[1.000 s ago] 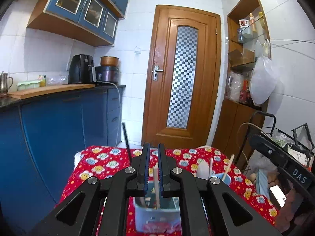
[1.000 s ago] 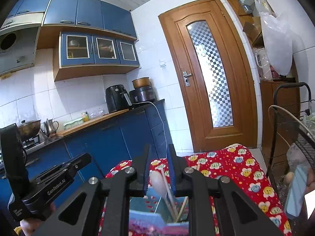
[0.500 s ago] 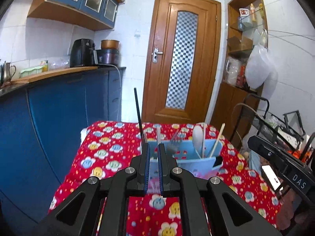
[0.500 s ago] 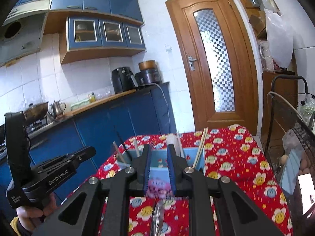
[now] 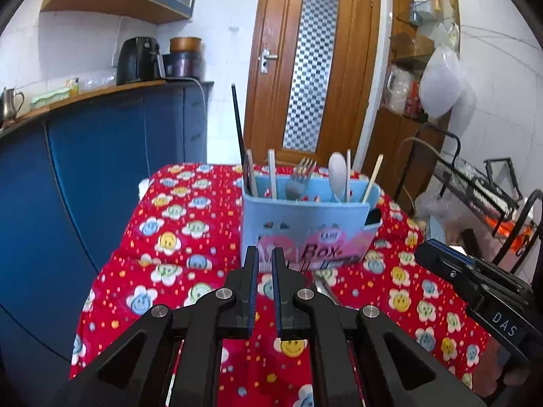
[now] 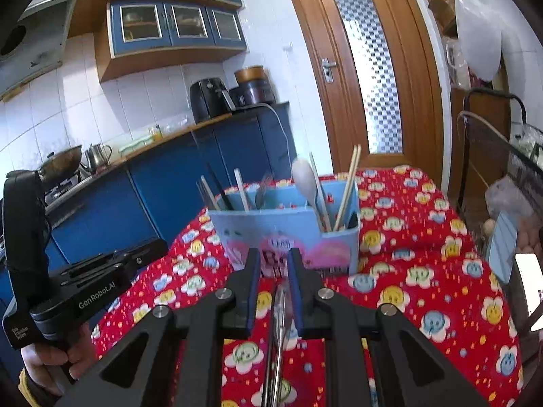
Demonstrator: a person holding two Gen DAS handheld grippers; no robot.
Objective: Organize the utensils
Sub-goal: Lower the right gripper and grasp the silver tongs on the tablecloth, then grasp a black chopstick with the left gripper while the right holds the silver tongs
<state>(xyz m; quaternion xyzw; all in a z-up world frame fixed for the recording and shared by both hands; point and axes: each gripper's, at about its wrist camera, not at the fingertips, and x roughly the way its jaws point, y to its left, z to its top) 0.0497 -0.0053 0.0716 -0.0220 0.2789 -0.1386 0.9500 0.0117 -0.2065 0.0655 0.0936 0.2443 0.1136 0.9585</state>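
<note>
Utensil caddy [image 5: 307,224] upright on the bench [image 5: 190,230]
Left gripper [image 5: 264,263] fingers slightly apart, empty; right gripper [image 6: 275,264] likewise, over a metal utensil [image 6: 279,308].

walls: white tile [image 5: 85,51] | door: wood, checkered glass [image 5: 310,68] | cabinets: blue [image 6: 176,23] | counter: wooden [image 5: 95,93]

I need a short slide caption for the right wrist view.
Right claw hovers open above a metal utensil on the red flowered tablecloth, facing the blue utensil box.
</note>
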